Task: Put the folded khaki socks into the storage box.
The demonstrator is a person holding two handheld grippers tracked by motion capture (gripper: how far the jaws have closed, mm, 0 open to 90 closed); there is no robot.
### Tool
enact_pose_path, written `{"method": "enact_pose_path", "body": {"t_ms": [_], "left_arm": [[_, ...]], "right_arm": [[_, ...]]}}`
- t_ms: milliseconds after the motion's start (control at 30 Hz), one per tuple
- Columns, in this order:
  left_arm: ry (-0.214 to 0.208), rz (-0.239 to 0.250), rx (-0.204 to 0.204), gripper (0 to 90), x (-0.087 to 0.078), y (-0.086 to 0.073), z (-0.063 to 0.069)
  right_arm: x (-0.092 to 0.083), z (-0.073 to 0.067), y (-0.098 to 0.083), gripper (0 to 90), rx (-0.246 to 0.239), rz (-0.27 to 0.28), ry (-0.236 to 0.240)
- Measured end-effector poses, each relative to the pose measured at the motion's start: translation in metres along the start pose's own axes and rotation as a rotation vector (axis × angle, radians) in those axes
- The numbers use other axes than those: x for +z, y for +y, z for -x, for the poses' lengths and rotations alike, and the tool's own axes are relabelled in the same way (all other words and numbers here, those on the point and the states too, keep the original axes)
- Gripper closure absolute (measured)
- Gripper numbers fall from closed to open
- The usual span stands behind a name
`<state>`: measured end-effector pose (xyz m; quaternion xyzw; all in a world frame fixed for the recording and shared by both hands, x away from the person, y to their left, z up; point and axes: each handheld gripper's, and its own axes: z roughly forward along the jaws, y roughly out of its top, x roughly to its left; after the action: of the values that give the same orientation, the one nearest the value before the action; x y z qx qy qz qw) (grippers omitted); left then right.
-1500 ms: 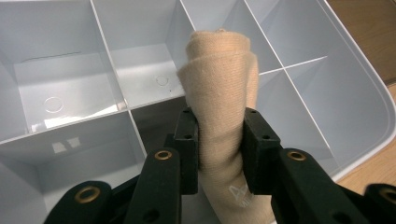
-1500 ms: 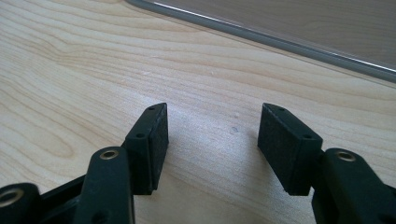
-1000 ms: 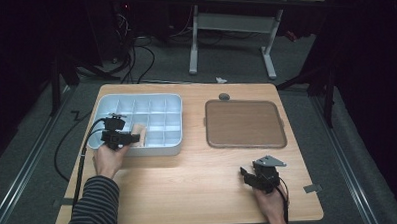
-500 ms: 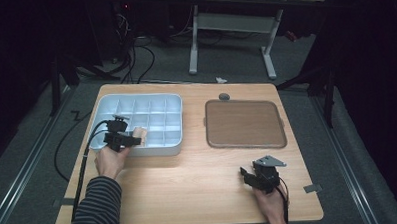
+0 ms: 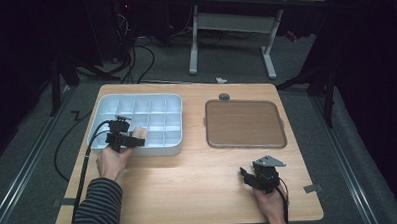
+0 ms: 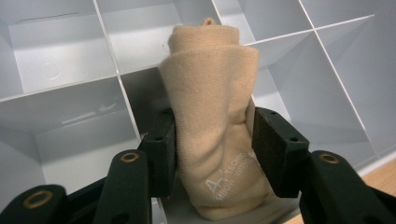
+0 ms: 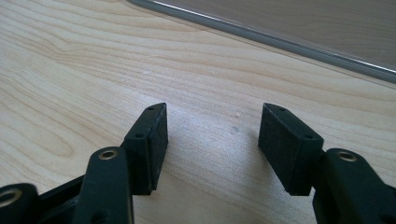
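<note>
Left gripper (image 6: 212, 140) letting go of the rolled beige cloth (image 6: 215, 126) in the tray.

My jaws have just been opening: the roll stands between the pads, the left pad brushing it at most, a sliver of gap at the right. It sits in a front compartment of the white divided tray (image 5: 106, 102). I judge this the release; next I need to back out without tipping it. My right gripper (image 5: 250, 176) waits open over the bare wooden table (image 5: 199, 177), near the brown mat (image 5: 244, 123).
</note>
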<state>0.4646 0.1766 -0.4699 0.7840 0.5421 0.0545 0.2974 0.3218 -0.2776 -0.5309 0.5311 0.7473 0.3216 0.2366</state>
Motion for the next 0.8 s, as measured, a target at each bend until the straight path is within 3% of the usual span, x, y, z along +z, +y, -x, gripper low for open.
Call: {"method": "enact_pose_path", "body": {"t_ms": [267, 567, 733, 800], "left_arm": [[0.017, 0.04, 0.005, 48.0, -0.007, 0.0, 0.001], [0.015, 0.103, -0.021, 50.1, -0.015, 0.004, -0.004], [0.043, 0.114, 0.001, 51.4, -0.017, 0.013, 0.0], [0.039, 0.122, -0.011, 52.2, -0.017, 0.017, 0.0]], "right_arm": [[0.0, 0.0, 0.0, 42.5, -0.001, 0.0, 0.001], [0.0, 0.0, 0.0, 42.5, -0.001, 0.0, 0.0], [0.0, 0.0, 0.0, 42.4, -0.001, 0.0, 0.0], [0.0, 0.0, 0.0, 42.5, 0.0, 0.0, 0.001]]}}
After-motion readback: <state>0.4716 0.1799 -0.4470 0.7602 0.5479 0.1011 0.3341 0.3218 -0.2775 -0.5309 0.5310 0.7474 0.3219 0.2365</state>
